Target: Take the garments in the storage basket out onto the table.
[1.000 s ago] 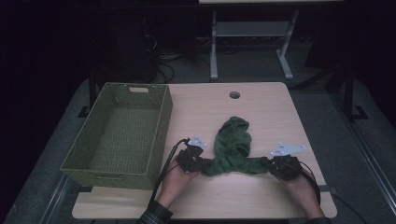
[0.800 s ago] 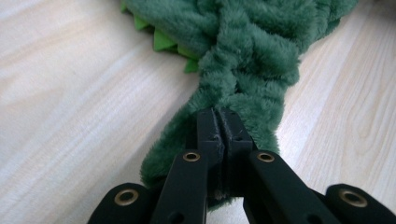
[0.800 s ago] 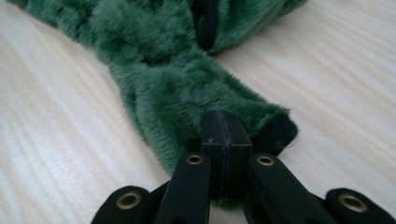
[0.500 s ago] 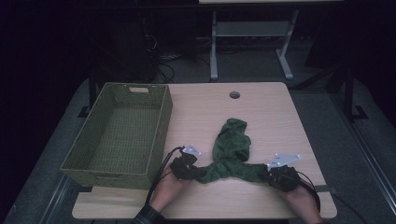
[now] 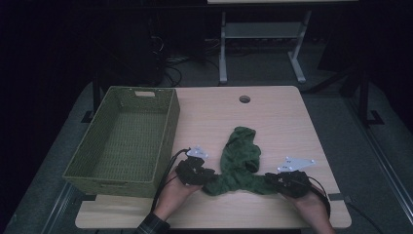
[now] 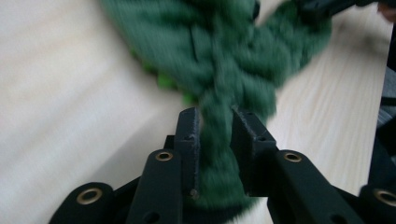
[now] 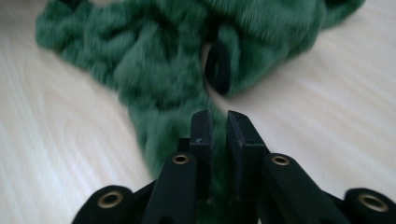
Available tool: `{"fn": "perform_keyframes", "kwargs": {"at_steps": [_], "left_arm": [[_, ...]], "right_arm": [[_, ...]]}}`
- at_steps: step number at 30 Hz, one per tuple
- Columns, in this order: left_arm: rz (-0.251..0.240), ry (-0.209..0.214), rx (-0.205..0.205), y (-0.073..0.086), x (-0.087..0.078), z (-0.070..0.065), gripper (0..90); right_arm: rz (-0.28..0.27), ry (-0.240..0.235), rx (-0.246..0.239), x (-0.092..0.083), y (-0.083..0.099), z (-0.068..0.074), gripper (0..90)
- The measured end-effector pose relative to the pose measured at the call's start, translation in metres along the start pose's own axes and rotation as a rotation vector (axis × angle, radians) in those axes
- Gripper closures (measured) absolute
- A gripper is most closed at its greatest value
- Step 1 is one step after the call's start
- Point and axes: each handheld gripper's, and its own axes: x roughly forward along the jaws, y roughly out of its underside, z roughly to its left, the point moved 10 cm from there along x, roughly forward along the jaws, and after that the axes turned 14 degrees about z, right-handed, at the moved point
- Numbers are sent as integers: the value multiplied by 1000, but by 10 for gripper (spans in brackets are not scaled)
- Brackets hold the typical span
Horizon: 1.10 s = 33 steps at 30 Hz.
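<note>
On my far left sits the woven green basket (image 5: 127,141), hanging partly over the left edge of the wooden table (image 5: 272,117). Just right of its near corner is my left gripper (image 5: 207,174); its jaws have just been opening, and in the left gripper view (image 6: 215,122) I see them parted a little with a twisted strand of the green cloth (image 5: 238,163) running between them, though I can't tell whether the pads bear on it. The cloth lies on the near half of the table, its near edge stretched left to right between my two tools, with one lobe pointing away from me toward the table's hole (image 5: 244,99). It looks dark green, fuzzy and bunched into ropy folds (image 7: 159,60). At the right end my right gripper (image 5: 271,178) has also just been opening; its jaws stand narrow (image 7: 215,122) with cloth in the slit
</note>
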Motion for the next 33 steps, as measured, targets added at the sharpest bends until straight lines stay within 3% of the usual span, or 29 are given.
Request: {"fn": "perform_keyframes", "kwargs": {"at_steps": [5,14,20,25,27,28,29,33], "left_arm": [[-38,-20,12,-33,-3,11,667],[-43,-44,32,-82,5,35,604],[-40,-20,16,-104,18,49,542],[-29,22,25,-112,34,48,546],[-16,20,43,-112,40,46,578],[-2,17,62,-110,44,44,638],[-2,17,62,-110,44,44,775],[11,17,68,-106,40,44,855]], "right_arm": [[-4,-18,14,10,-15,-5,765],[16,-15,26,24,-23,-10,714],[26,-20,42,28,-23,-11,672],[33,-15,53,31,-22,-11,648],[30,-12,58,31,-21,-12,642],[32,-13,66,30,-21,-13,634],[32,-13,66,30,-21,-13,634],[34,-20,88,31,-19,-14,605]]}}
